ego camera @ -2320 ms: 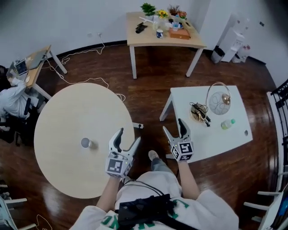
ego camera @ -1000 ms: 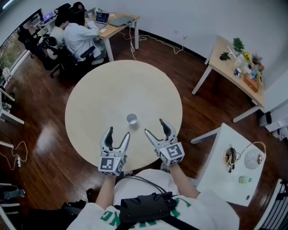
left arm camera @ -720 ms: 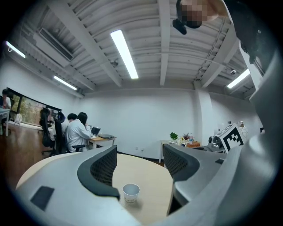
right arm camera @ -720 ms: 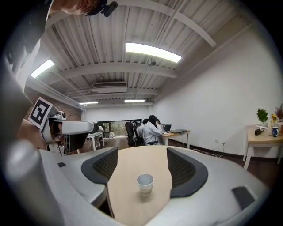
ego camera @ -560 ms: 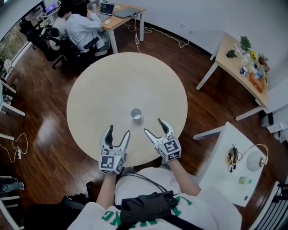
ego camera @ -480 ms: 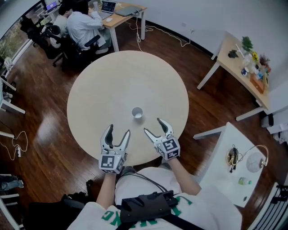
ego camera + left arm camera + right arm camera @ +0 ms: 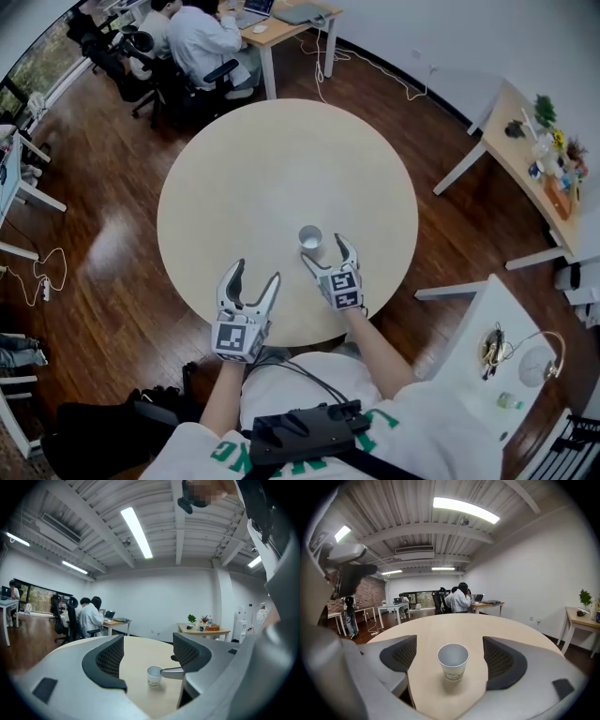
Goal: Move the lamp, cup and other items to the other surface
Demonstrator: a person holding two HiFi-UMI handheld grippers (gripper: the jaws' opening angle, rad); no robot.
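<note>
One white paper cup [image 7: 310, 237] stands upright on the round wooden table [image 7: 281, 159], just below the middle of the head view and near the table's lower edge. We hold the right gripper [image 7: 323, 251] right at it. Its jaws have just been opening and stand wide apart. In the right gripper view the cup [image 7: 453, 662] sits at the centre of the frame in the gap between them, with bare tabletop on either side and neither pad touching it.

Our left gripper [image 7: 255, 273] is to the left of the right one, over the table's lower rim, its jaws spread with nothing between them. In the left gripper view the cup [image 7: 154, 676] shows farther off on the tabletop, at lower centre.

At the lower right of the head view, well apart from the cup, the white table [image 7: 469, 375] carries the ring lamp [image 7: 537, 339] and a small bottle [image 7: 506, 401].
</note>
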